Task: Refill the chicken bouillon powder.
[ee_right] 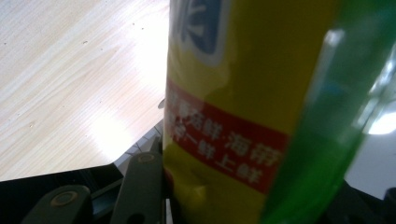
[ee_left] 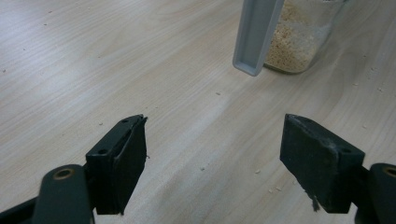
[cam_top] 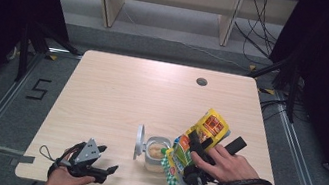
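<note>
Right gripper clamps the soft, crinkly yellow bag mid-body, tilted over the open jar; left gripper rests, fingers open.

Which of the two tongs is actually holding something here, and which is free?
The right tongs grip the yellow bag, tilted over the open jar. The left tongs stand open, apart from the jar.

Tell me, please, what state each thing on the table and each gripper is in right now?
Jar: upright, open, partly filled with pale granules.
Jar lid: flipped open, standing up at the jar's left.
Yellow bag: tilted over the jar, mouth down toward it.
Right gripper: shut on the yellow bag.
Left gripper: open, holding nothing, near the table.
</note>
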A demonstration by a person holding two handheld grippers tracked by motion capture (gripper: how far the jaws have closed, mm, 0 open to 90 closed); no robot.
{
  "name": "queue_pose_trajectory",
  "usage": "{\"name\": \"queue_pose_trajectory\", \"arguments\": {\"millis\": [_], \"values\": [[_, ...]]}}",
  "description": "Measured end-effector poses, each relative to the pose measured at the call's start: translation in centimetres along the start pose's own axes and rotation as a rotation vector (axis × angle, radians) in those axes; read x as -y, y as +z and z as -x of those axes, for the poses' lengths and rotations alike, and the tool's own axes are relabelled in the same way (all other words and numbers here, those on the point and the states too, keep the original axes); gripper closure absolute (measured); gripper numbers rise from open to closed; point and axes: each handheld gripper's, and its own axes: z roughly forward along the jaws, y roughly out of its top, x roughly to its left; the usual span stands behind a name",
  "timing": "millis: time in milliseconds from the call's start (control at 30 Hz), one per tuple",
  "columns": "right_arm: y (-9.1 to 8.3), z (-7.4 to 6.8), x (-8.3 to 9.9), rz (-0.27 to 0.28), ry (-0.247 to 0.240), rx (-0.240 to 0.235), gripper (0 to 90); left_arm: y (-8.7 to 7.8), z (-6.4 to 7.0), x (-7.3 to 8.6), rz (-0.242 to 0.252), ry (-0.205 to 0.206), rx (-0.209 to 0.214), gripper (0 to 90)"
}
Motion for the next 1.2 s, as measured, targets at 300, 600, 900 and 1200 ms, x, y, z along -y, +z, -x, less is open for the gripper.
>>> {"name": "queue_pose_trajectory", "arguments": {"millis": [300, 600, 900, 1200], "values": [[0.15, 0.07, -0.43, 0.006, 0.021, 0.001, 61.6, -0.05, -0.17, -0.08, 0.0, 0.031, 0.001, 22.2], [0.41, 0.2, -0.12, 0.007, -0.004, 0.003, 61.6, -0.08, -0.21, -0.09, -0.003, 0.036, -0.002, 22.1], [0.2, -0.08, 0.19, -0.001, -0.001, -0.001, 61.6, -0.08, -0.21, -0.09, -0.003, 0.037, -0.002, 22.2], [-0.15, -0.13, 0.05, 0.006, -0.005, 0.003, 61.6, -0.07, -0.2, -0.09, -0.003, 0.036, -0.003, 22.2]]}}
